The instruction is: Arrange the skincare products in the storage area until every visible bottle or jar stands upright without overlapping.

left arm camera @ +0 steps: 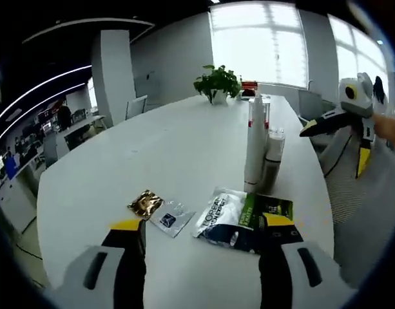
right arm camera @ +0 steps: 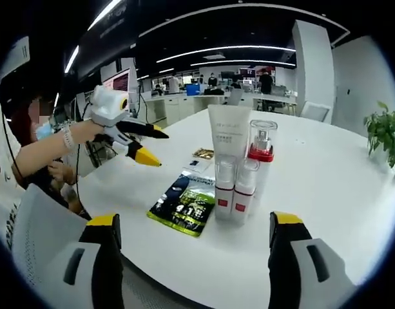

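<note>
Left tool (left arm camera: 203, 241): jaws spread wide, holding nothing, poised above the near edge of the tabletop (left arm camera: 152, 154).
Right tool (right arm camera: 197, 238): jaws wide apart too, empty, facing the cluster of products from the opposite side.
Products: a tall tube (right arm camera: 228, 132), a pump bottle with a red collar (right arm camera: 261, 151) and two small red-labelled bottles (right arm camera: 232, 193) stand upright, packed so close they look to touch one another.
Flat items: a green and blue sachet (right arm camera: 183, 203) lies just beside the bottles' feet; a gold packet (left arm camera: 145, 204) and a small clear packet (left arm camera: 171, 217) lie near it.
Progress: the bottles appear already upright; what may remain is the spacing and the flat sachets.
Risk, toppling: the tube is tall on a narrow base, so a sideways nudge from either tool could knock it into its neighbours and fell the whole cluster.
Risk, tight gap: little room shows between the bottles; an open jaw pushed in could shove the next one over.
Risk, edge: the sachet and the small bottles sit near the tabletop's rim in the right gripper view; a push that way could send them off.
Risk, collision: both tools face the same cluster from opposite sides and could meet over it.
</note>
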`<act>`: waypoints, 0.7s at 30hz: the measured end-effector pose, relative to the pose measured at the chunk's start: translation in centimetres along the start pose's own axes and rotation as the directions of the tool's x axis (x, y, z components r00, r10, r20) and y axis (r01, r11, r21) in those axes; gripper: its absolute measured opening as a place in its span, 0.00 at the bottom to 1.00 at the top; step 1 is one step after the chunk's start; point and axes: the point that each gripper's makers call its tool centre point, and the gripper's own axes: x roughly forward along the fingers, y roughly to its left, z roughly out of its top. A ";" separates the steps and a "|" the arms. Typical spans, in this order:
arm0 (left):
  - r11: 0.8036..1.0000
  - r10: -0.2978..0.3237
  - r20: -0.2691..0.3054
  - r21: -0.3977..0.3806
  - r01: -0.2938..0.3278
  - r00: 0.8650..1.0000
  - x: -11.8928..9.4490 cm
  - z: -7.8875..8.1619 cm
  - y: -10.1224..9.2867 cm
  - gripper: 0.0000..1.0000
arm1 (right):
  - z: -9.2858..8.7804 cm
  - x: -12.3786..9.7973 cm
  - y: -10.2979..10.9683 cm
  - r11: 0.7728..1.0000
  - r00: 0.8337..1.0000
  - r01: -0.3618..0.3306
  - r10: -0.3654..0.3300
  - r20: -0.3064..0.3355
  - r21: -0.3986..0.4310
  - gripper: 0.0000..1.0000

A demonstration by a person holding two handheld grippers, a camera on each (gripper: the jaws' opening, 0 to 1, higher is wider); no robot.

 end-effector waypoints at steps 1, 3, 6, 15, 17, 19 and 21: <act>1.000 -0.008 -0.008 0.007 0.008 1.000 0.4 -0.1 0.2 0.60 | 0.0 0.0 0.0 1.000 1.000 0.005 -0.005 -0.001 0.002 0.95; 1.000 -0.023 -0.025 0.013 0.023 0.999 1.3 -0.3 0.4 0.56 | -0.1 0.0 -0.1 1.000 1.000 0.012 -0.012 -0.007 0.010 0.94; 0.997 -0.029 -0.076 0.076 0.034 0.997 2.9 -1.3 1.9 0.53 | -0.1 -0.1 -0.1 0.999 1.000 0.029 -0.028 -0.012 0.021 0.94; 0.979 -0.117 -0.148 0.149 0.139 0.982 6.5 -2.5 3.5 0.50 | -0.4 -1.0 -0.4 0.998 0.997 0.059 -0.058 -0.054 0.023 0.93; 0.973 -0.149 -0.149 0.156 0.172 0.978 6.8 -2.6 3.4 0.50 | -0.3 -1.1 -0.7 0.997 0.996 0.070 -0.069 -0.061 0.022 0.92; 0.966 -0.173 -0.168 0.162 0.200 0.970 7.3 -3.1 3.3 0.49 | -0.2 -1.1 -0.9 0.997 0.994 0.076 -0.075 -0.075 0.022 0.92; 0.959 -0.191 -0.201 0.172 0.227 0.961 7.7 -3.9 3.4 0.48 | 0.1 -1.0 -1.1 0.997 0.994 0.081 -0.080 -0.079 0.017 0.92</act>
